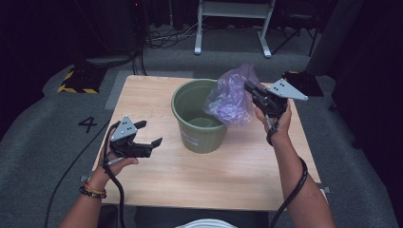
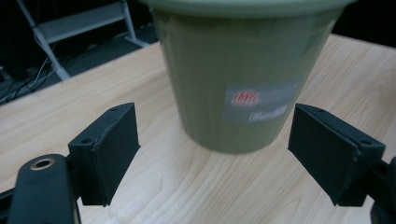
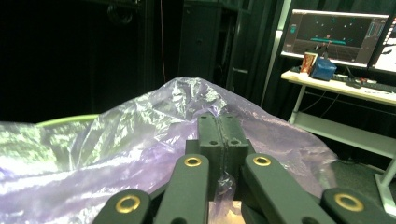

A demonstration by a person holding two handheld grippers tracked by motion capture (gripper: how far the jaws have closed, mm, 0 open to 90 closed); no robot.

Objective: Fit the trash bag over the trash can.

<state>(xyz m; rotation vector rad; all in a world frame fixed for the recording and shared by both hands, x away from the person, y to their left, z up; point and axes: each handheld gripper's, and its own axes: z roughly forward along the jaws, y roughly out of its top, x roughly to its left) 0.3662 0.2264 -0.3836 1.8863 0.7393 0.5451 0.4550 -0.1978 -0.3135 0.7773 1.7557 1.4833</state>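
A green plastic bucket [image 1: 198, 118] stands on the middle of the wooden table [image 1: 214, 175]. A crumpled purple plastic bag [image 1: 231, 97] hangs over the bucket's right rim, and my right gripper [image 1: 249, 87] is shut on its edge, held above the table's right side. In the right gripper view the two jaws meet with the purple bag [image 3: 140, 135] pinched between them [image 3: 218, 126]. My left gripper [image 1: 148, 134] hovers left of the bucket with its jaws wide apart and nothing between them. The left gripper view faces the bucket [image 2: 243, 70] between its open fingers [image 2: 109, 156].
Grey carpet surrounds the table. A white metal frame [image 1: 233, 23] stands behind it, and cables lie on the floor at the back left. A desk with monitors [image 3: 341, 32] is seen in the right gripper view. Bare tabletop lies in front of the bucket.
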